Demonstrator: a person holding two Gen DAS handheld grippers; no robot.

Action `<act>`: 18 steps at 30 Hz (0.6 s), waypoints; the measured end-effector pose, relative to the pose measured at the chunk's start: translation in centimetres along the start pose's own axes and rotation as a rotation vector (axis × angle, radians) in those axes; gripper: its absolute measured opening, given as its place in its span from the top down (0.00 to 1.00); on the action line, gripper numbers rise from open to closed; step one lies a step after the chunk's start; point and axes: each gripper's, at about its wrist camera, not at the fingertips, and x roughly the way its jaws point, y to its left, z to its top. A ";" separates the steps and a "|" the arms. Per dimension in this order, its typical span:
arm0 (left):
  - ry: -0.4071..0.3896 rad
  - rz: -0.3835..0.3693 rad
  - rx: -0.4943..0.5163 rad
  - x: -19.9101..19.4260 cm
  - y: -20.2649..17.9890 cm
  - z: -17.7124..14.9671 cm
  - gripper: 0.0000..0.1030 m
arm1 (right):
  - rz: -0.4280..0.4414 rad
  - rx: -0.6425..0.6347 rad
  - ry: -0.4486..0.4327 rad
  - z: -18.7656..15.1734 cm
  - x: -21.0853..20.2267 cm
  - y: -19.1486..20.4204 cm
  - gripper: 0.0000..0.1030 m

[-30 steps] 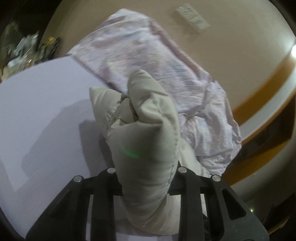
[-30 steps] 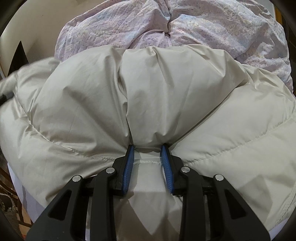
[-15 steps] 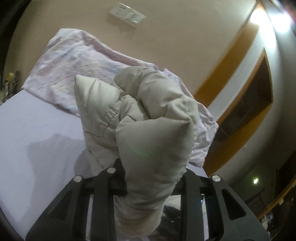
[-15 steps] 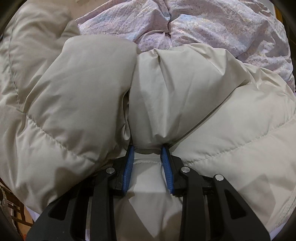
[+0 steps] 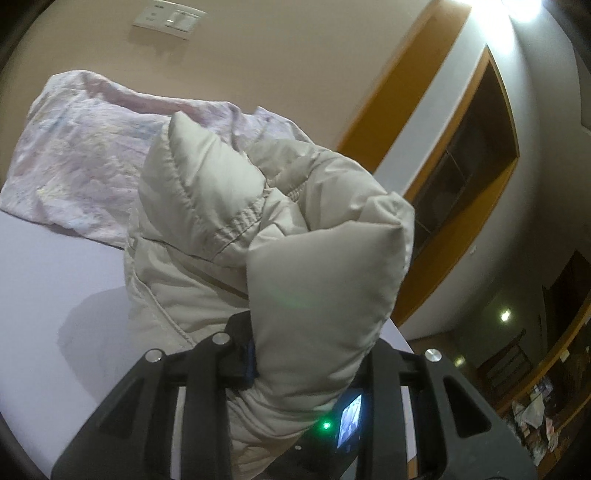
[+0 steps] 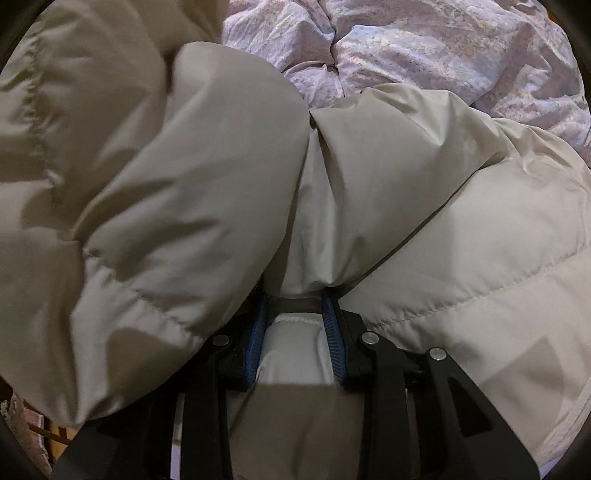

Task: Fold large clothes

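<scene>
Left wrist view: the left gripper [image 5: 310, 354] holds a bunched, quilted fold of the beige puffer jacket [image 5: 258, 236] between its jaws. The padding bulges over the fingers and hides most of them, with only a blue pad [image 5: 250, 363] showing on the left side. The clamped fold stands raised above the pale lavender bed sheet [image 5: 48, 295], and the rest of that part of the jacket hangs down to the sheet. Behind it, a crumpled floral duvet [image 5: 85, 162] lies along the far edge of the bed, against a tan wall carrying a white switch plate [image 5: 169, 17]. A wood-framed opening [image 5: 469, 162] occupies the right side.

Right wrist view: the right gripper [image 6: 295, 332] is closed narrowly on another fold of the same jacket [image 6: 424, 229], its blue pads [image 6: 334, 343] pressing the fabric from both sides. The jacket fills nearly the whole view; a large quilted panel [image 6: 155, 206] drapes over from the left and covers part of the left finger. The floral duvet [image 6: 424, 48] lies beyond the jacket at the top.
</scene>
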 end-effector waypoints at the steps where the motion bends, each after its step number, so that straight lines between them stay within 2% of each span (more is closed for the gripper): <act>1: 0.007 -0.002 0.006 0.5 -0.3 0.0 0.72 | 0.006 0.002 -0.001 -0.1 -0.3 -0.2 0.68; 9: 0.076 -0.038 0.063 3.6 -3.8 -1.7 0.71 | 0.081 0.018 -0.035 -1.9 -4.0 -2.4 0.68; 15: 0.148 -0.078 0.097 6.6 -6.0 -3.4 0.70 | 0.123 0.098 -0.109 -3.7 -7.9 -6.6 0.68; 18: 0.195 -0.108 0.109 8.2 -7.3 -4.3 0.70 | 0.110 0.141 -0.145 -5.0 -9.8 -8.4 0.68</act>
